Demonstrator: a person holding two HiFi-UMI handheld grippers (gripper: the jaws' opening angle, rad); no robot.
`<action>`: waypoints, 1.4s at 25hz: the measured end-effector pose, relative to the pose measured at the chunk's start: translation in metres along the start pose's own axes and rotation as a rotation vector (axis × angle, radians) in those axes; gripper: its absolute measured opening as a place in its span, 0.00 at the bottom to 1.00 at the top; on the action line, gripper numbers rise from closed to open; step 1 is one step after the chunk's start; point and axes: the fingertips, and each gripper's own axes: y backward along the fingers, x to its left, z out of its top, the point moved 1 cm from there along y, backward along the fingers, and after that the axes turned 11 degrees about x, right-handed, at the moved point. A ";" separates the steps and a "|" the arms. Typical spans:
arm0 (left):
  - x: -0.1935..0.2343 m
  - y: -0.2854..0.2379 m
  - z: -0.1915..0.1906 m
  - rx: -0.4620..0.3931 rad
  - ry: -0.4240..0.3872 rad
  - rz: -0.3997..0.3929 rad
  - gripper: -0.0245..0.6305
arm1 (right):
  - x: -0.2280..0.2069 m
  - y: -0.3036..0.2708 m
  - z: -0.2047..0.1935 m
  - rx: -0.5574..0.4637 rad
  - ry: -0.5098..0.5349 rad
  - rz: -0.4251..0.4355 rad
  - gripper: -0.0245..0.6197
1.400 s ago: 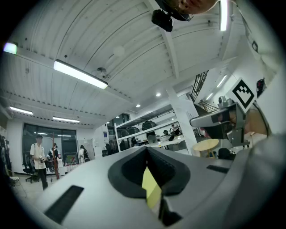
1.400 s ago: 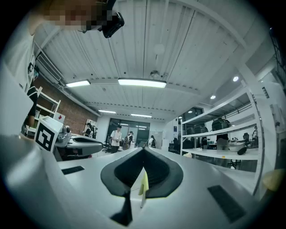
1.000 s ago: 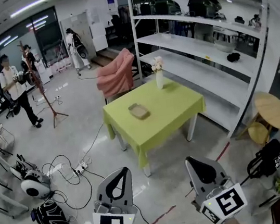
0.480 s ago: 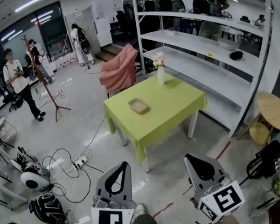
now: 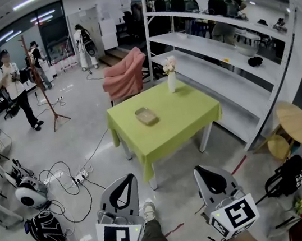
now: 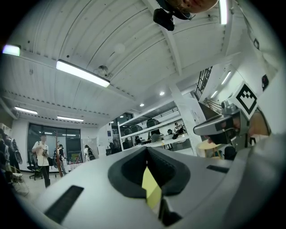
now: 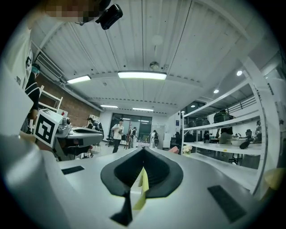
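On grey floor: green table, shelving.

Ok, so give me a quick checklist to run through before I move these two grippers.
1. Left gripper empty: ok, jaws together, nothing between them.
2. Right gripper empty: ok, jaws together, nothing between them.
3. Grippers apart from each other: ok, side by side with a gap between them.
4. Green table within reach: not ok, bare floor lies between it and the grippers.
5. Tray and vase of flowers steady on the table: ok, tray flat, vase upright; the tray's contents cannot be made out.
6. Cables away from the feet: ok, they lie off to the left.
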 end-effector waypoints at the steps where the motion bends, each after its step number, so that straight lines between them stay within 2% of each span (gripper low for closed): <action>1: 0.003 -0.008 -0.004 0.003 0.002 -0.001 0.05 | -0.004 -0.007 -0.002 0.007 0.005 -0.004 0.05; 9: 0.052 -0.079 -0.022 0.030 0.030 -0.020 0.05 | -0.032 -0.089 -0.008 0.074 0.010 -0.011 0.05; 14: 0.092 -0.135 -0.030 0.042 0.036 -0.035 0.05 | -0.045 -0.155 0.004 0.063 0.012 0.024 0.05; 21: 0.167 -0.227 -0.038 0.067 0.042 -0.058 0.05 | -0.073 -0.268 0.020 0.125 0.027 0.018 0.05; 25: 0.205 -0.282 -0.041 0.083 0.047 -0.091 0.05 | -0.089 -0.331 0.034 0.123 0.028 0.030 0.05; 30: 0.242 -0.345 -0.046 0.093 0.032 -0.112 0.05 | -0.107 -0.402 0.041 0.131 0.040 0.029 0.06; 35: 0.266 -0.388 -0.048 0.099 0.031 -0.120 0.05 | -0.124 -0.450 0.046 0.143 0.047 0.018 0.06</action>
